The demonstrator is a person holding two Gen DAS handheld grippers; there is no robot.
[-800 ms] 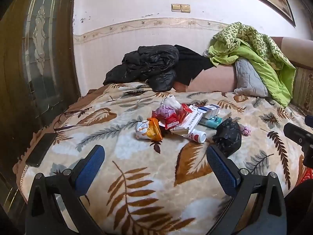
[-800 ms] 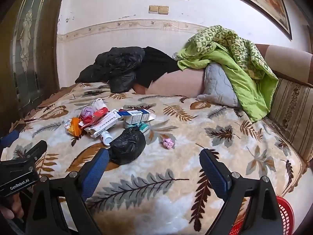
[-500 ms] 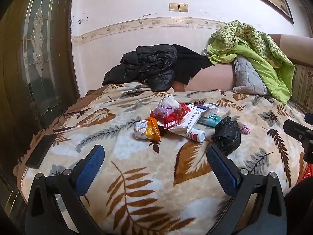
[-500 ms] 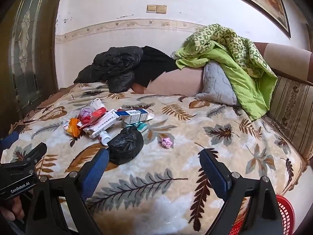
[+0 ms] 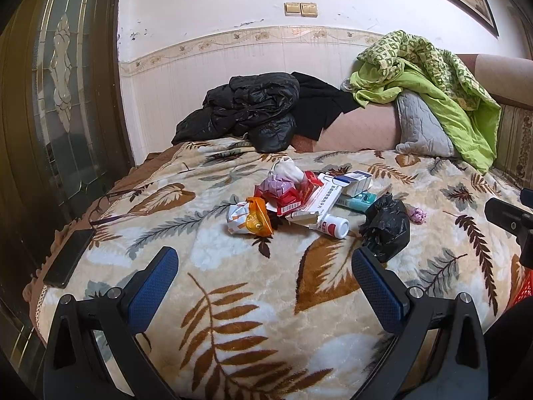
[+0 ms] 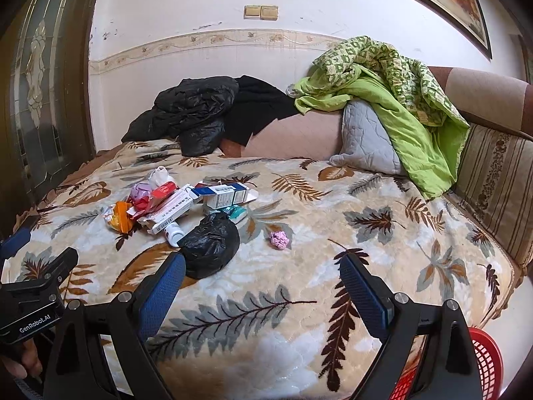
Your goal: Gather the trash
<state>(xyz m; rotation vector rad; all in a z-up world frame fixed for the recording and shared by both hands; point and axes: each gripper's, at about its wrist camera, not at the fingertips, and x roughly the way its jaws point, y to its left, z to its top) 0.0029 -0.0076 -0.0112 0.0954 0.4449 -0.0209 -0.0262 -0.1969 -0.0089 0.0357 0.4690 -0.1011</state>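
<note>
From the left wrist view, the left gripper (image 5: 265, 265) hangs over the near part of a bed (image 5: 206, 300) covered in a leaf-print blanket, its two blue pads spread wide with nothing between them. Beyond it, near the middle of the bed, lies one heap of trash (image 5: 293, 196): one orange packet (image 5: 256, 218), one red wrapper (image 5: 283, 195), one long white carton (image 5: 316, 201), one small white bottle (image 5: 333, 226) on its side, and one blue-and-white box (image 5: 356, 181). Just right of the heap sits one crumpled black bag (image 5: 386, 223), and beyond that one pink paper ball (image 5: 417, 214). One dark phone (image 5: 68, 256) lies at the left edge of the bed.

From the right wrist view, the right gripper (image 6: 263, 273) is likewise released, jaws wide and empty, above the blanket. The black bag (image 6: 210, 243) lies just beyond its left pad, apart from it; the pink paper ball (image 6: 279, 240) sits alone to the right. One red basket (image 6: 483, 363) shows at the lower right corner. One black jacket (image 6: 190, 110), one grey pillow (image 6: 366, 140) and one green quilt (image 6: 393, 93) lie at the far end.
</note>
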